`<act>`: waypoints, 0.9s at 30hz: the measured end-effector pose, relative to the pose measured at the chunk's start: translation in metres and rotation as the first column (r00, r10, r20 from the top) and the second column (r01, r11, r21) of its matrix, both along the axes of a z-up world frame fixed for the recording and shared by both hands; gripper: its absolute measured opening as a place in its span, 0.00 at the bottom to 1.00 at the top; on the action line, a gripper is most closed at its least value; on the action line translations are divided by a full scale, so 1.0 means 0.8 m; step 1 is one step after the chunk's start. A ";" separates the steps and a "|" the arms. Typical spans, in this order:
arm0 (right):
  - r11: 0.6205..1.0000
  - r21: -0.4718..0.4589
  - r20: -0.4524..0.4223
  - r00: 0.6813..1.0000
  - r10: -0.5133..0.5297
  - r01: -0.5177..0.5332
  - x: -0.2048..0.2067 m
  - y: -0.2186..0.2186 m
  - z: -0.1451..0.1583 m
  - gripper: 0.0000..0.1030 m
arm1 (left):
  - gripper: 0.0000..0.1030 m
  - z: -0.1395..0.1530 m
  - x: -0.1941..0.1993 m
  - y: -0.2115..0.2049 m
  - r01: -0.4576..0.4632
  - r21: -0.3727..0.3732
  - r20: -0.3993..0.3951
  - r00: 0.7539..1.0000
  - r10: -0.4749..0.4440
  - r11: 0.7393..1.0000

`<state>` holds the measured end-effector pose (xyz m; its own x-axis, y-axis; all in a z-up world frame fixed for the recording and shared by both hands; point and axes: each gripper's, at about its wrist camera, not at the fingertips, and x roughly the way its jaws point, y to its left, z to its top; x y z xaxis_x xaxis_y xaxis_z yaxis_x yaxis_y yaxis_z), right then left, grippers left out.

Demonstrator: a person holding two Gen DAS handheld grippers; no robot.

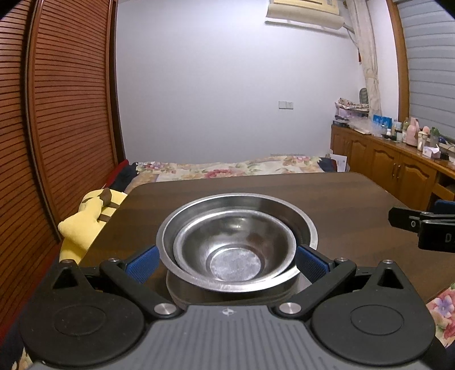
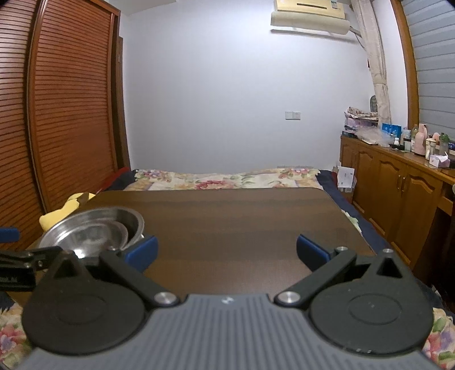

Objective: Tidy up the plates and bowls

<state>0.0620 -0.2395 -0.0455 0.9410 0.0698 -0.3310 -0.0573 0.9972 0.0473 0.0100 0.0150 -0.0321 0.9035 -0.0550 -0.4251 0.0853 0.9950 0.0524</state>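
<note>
- Sitting nested on the dark bench (image 1: 327, 193), a small steel bowl (image 1: 234, 247) lay inside a larger steel bowl (image 1: 284, 210), on what looked like another steel piece beneath.
- The left gripper (image 1: 226, 261) had its blue fingers (image 1: 143, 263) spread wide at 9 and 3 o'clock of the stack; whether they touched the rim could not be told.
- The right gripper (image 2: 226, 250) hung spread apart over bare wood, holding nothing, with the bowls at its 10 o'clock.
- A yellow plush toy (image 1: 82, 224) lay off the bench's left edge.

A home bedroom: flower-patterned bed (image 2: 227, 178), slatted wardrobe doors (image 2: 71, 113), cluttered wooden sideboard (image 2: 398, 182), wall air conditioner (image 2: 310, 17).
</note>
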 end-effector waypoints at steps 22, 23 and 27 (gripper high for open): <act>1.000 0.004 -0.007 1.000 0.001 -0.001 -0.002 -0.002 -0.003 1.00 | 1.00 -0.002 -0.001 0.002 -0.007 0.002 0.000 1.000 0.007 1.000; 1.000 0.005 -0.007 1.000 0.000 0.000 -0.002 -0.003 -0.002 1.00 | 1.00 -0.002 -0.001 0.002 -0.008 0.003 0.000 1.000 0.008 1.000; 1.000 0.010 -0.006 1.000 -0.001 0.002 -0.001 -0.004 -0.001 1.00 | 1.00 -0.002 -0.001 0.003 -0.008 0.004 0.002 1.000 0.008 1.000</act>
